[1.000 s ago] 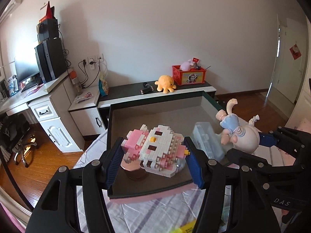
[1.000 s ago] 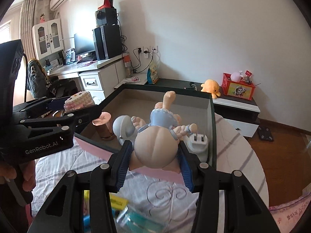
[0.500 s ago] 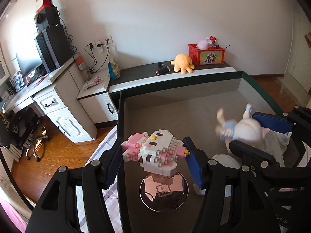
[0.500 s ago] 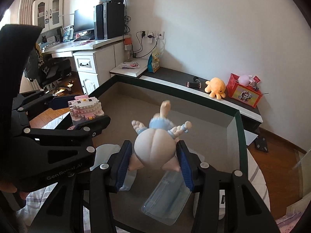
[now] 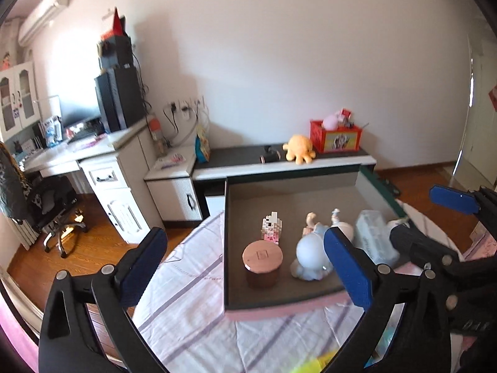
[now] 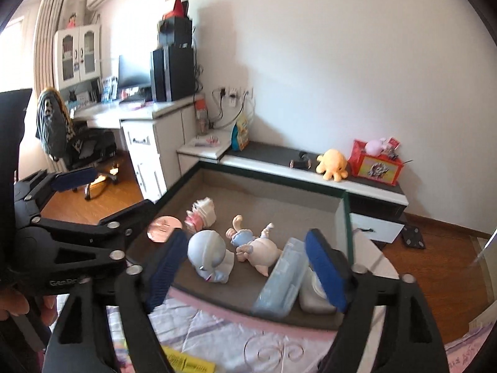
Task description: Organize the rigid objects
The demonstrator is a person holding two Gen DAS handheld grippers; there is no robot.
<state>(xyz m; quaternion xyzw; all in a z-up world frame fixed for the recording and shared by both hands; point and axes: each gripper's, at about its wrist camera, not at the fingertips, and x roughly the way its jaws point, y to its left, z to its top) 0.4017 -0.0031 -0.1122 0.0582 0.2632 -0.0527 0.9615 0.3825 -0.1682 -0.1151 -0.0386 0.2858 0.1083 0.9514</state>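
Both toys lie in the tray (image 5: 228, 248), free of your jaws.
Your left gripper (image 5: 248, 267) is opening wide, block figure (image 5: 272, 225) at 12 o'clock; your right gripper (image 6: 248, 267) is opening, empty, doll (image 6: 254, 248) ahead.

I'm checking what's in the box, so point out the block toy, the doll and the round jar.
block toy (image 5: 272, 226), left wrist view, its pink and white bricks
doll (image 6: 259, 248), right wrist view, its pale body
round jar (image 5: 262, 255), left wrist view, its copper lid

Striped bedsheet (image 5: 192, 292), dark tray (image 5: 279, 300) on it, yellow packet (image 6: 186, 363)
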